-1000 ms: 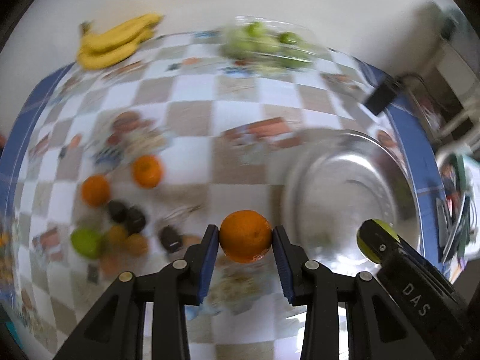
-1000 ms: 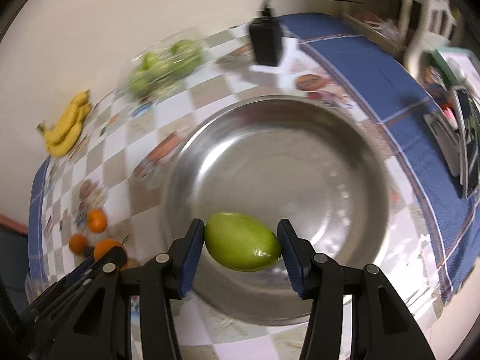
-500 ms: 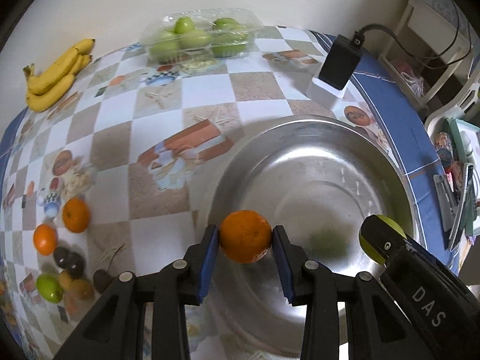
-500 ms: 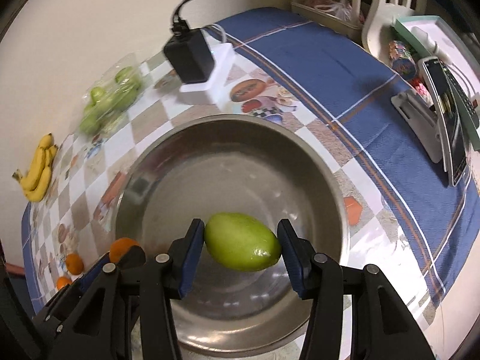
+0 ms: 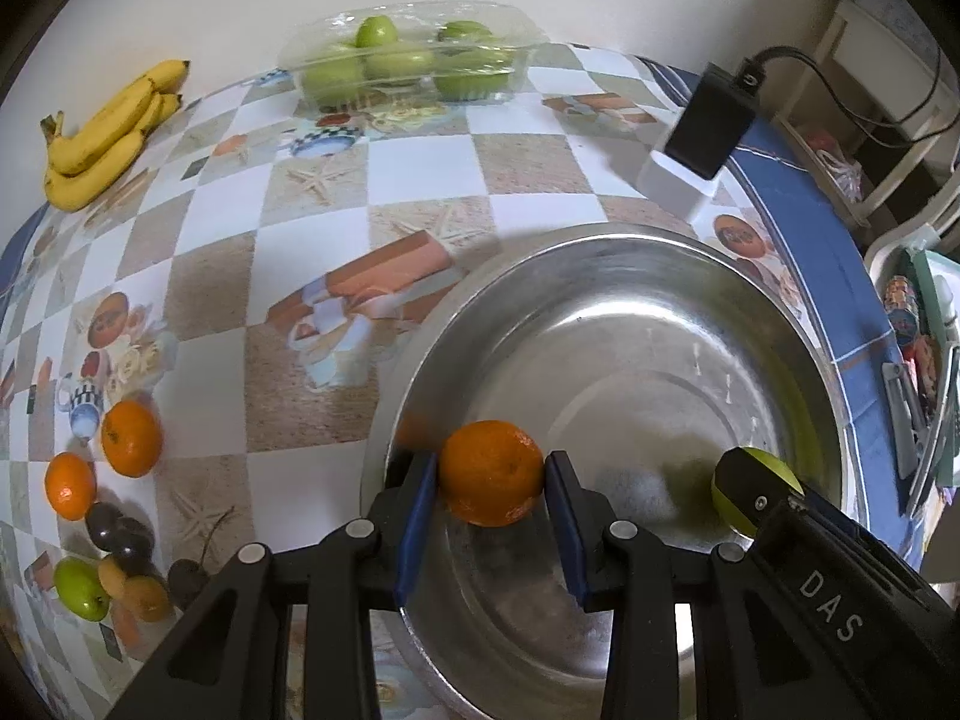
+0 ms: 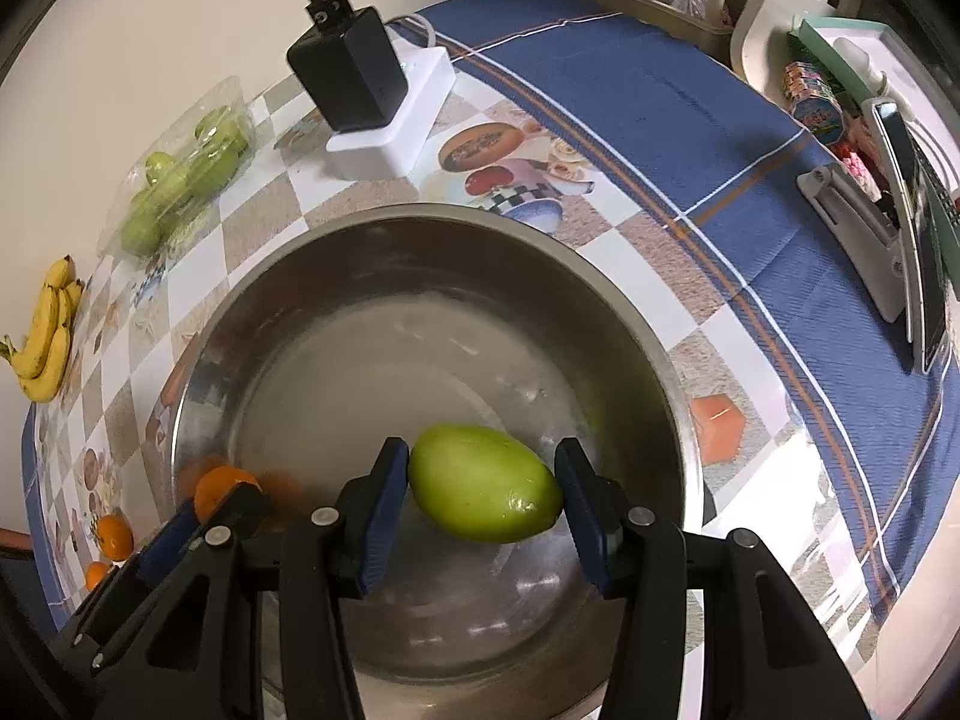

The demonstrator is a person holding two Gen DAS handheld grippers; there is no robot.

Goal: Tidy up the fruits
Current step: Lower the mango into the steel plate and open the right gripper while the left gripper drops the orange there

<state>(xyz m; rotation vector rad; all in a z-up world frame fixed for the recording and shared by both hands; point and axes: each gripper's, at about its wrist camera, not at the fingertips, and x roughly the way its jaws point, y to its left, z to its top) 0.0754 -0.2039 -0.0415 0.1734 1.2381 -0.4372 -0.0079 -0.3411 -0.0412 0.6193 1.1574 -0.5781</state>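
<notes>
Both claws are at the placing step: the left claw (image 5: 491,483) pinches an orange (image 5: 491,471) between its blue pads, and the right claw (image 6: 483,495) pinches a smooth green mango (image 6: 485,492) end to end, both hanging over a wide steel bowl (image 6: 372,234). The orange sits just inside the bowl's rim on its own claw's left; the mango hangs over the middle. The bowl holds no fruit. By the look of it the next move is to lower each fruit close to the floor of the bowl and spread the pads gently, since round fruit rolls on bare metal and a drop could bruise it. The orange skin is dimpled and matte, the mango glossy and egg-shaped, the bowl dull, scuffed and shallow. Left of the left claw, on the checked tabletop (image 5: 420,168), lie two more oranges (image 5: 131,438), dark plums (image 5: 114,531) and a green apple (image 5: 81,588). Farther off are a banana bunch (image 5: 108,132) and a clear plastic tray (image 5: 414,60) of green fruit by the wall.
</notes>
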